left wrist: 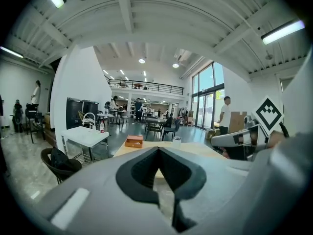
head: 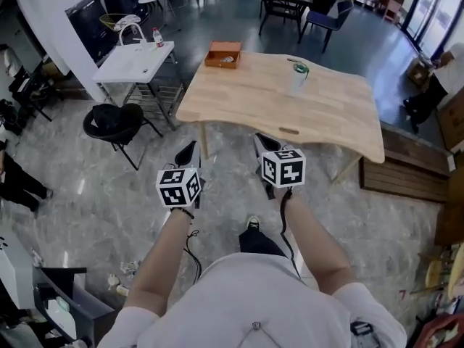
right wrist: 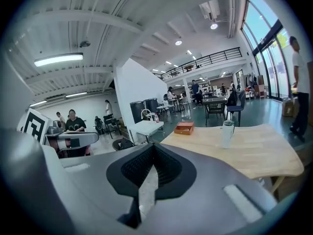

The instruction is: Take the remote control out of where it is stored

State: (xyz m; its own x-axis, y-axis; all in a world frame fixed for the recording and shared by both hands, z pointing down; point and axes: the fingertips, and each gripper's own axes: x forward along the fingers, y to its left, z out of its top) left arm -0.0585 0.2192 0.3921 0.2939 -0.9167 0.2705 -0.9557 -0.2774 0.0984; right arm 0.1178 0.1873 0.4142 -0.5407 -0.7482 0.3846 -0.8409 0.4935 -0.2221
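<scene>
An open orange box (head: 222, 54) sits at the far left corner of the wooden table (head: 326, 114). It also shows in the left gripper view (left wrist: 133, 141) and the right gripper view (right wrist: 184, 127). Something pale lies inside it; I cannot tell whether it is the remote control. My left gripper (head: 187, 151) and right gripper (head: 262, 142) hang side by side over the floor, short of the table's near edge. Both point toward the table and are far from the box. The left gripper (left wrist: 159, 153) and the right gripper (right wrist: 153, 151) each have their jaws together with nothing between them.
A white cup with a green lid (head: 299, 76) stands on the table right of the box. Left of the table are a small white table (head: 138, 60) with a bottle (head: 157, 36) and a black chair (head: 116, 122). A low wooden platform (head: 406, 172) lies to the right.
</scene>
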